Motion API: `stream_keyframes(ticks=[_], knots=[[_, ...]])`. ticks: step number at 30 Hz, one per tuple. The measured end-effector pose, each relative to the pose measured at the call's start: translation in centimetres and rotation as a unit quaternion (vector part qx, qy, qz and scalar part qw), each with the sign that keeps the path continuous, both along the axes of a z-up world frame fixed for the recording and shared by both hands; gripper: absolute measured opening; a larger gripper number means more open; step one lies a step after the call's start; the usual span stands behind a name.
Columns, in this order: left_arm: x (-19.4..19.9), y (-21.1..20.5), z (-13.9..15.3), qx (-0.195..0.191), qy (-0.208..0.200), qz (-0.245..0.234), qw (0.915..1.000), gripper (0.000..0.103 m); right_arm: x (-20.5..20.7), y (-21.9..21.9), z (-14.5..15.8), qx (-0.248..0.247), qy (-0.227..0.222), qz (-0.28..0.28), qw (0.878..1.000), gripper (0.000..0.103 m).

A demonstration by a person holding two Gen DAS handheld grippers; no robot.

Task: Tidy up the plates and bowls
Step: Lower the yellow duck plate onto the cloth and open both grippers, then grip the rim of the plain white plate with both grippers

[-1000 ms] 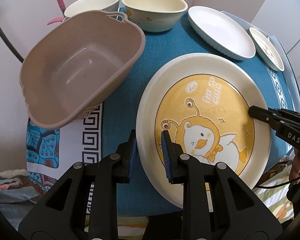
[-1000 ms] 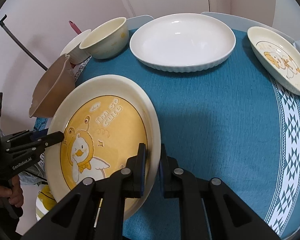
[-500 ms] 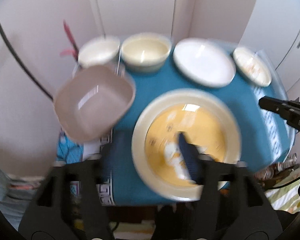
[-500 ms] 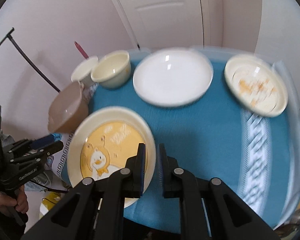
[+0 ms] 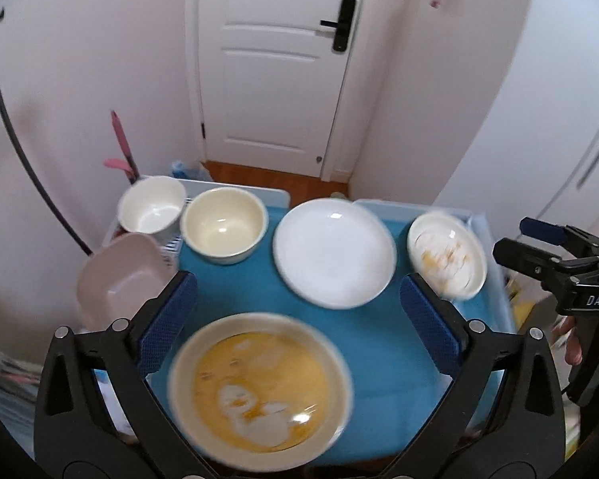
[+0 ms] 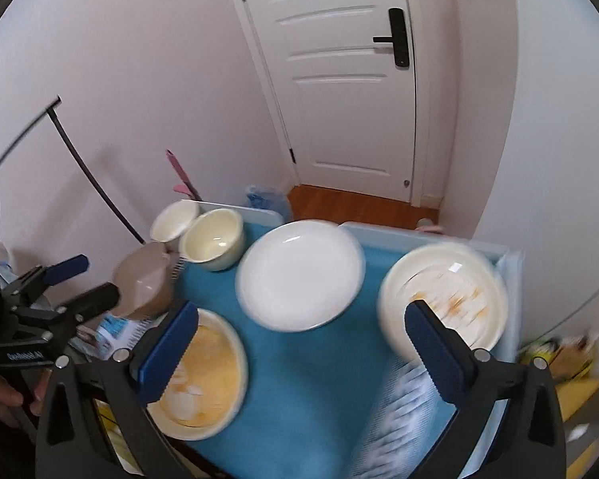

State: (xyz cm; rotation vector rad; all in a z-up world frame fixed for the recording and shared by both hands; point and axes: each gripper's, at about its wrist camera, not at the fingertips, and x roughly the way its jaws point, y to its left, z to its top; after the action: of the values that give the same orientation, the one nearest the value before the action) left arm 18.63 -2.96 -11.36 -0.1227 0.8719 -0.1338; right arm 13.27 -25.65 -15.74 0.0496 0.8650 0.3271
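Note:
The big yellow cartoon plate lies flat at the near edge of the blue-clothed table, blurred. My left gripper hovers high above it, jaws opening wide, nothing between them. My right gripper is just as high and its jaws are opening too, empty, with the yellow plate below its left finger. Farther back sit a white plate, a small duck plate, a cream bowl, a white bowl and a taupe basin.
A white door stands behind the table, with wooden floor at its foot. A pink-handled tool and a black curved rod lean by the left wall. Clutter lies on the floor to the right.
Both grippers let go of the yellow plate's rim, opened wide and rose well above the table. The plate now lies flat on the cloth and the whole table is in view.

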Motion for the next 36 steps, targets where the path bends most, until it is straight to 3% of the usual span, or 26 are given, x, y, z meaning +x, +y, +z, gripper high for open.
stream_keyframes(ticks=[5,7,13,15,17,19,23,30,32,36], knots=[[4.0,0.0,-3.1,-0.045,0.058,0.039,0.9965,0.101,5.5,-1.6,0.4,-0.042,0.018,0.025,0.999,0.103],[5.5,0.2,-4.9,-0.051,0.080,0.048,0.9944,0.101,8.4,-1.6,-1.1,-0.067,0.043,0.043,0.996,0.103],[9.4,0.6,-11.8,-0.063,0.153,0.058,0.9845,0.099,14.7,-1.3,-8.1,-0.038,0.141,0.083,0.986,0.103],[10.3,0.7,-13.7,-0.069,0.174,0.060,0.9805,0.094,16.1,-0.8,-10.3,-0.048,0.162,0.094,0.981,0.093],[11.3,0.8,-15.4,-0.070,0.192,0.059,0.9772,0.085,17.0,-0.3,-12.4,-0.045,0.183,0.108,0.976,0.073],[12.0,0.7,-16.8,-0.067,0.207,0.056,0.9744,0.079,17.9,0.2,-14.2,-0.041,0.202,0.116,0.972,0.063],[12.6,0.5,-18.5,-0.067,0.226,0.046,0.9708,0.061,18.9,0.8,-16.5,-0.041,0.226,0.120,0.966,0.051],[12.7,0.1,-19.5,-0.062,0.227,0.042,0.9710,0.047,19.4,1.1,-18.0,-0.041,0.236,0.134,0.962,0.030],[12.7,-0.2,-19.5,-0.056,0.228,0.039,0.9714,0.030,19.4,1.0,-18.1,-0.039,0.236,0.135,0.962,0.023],[12.5,-0.6,-19.6,-0.058,0.223,0.035,0.9725,0.020,19.6,1.1,-18.3,-0.036,0.234,0.142,0.961,0.018]])
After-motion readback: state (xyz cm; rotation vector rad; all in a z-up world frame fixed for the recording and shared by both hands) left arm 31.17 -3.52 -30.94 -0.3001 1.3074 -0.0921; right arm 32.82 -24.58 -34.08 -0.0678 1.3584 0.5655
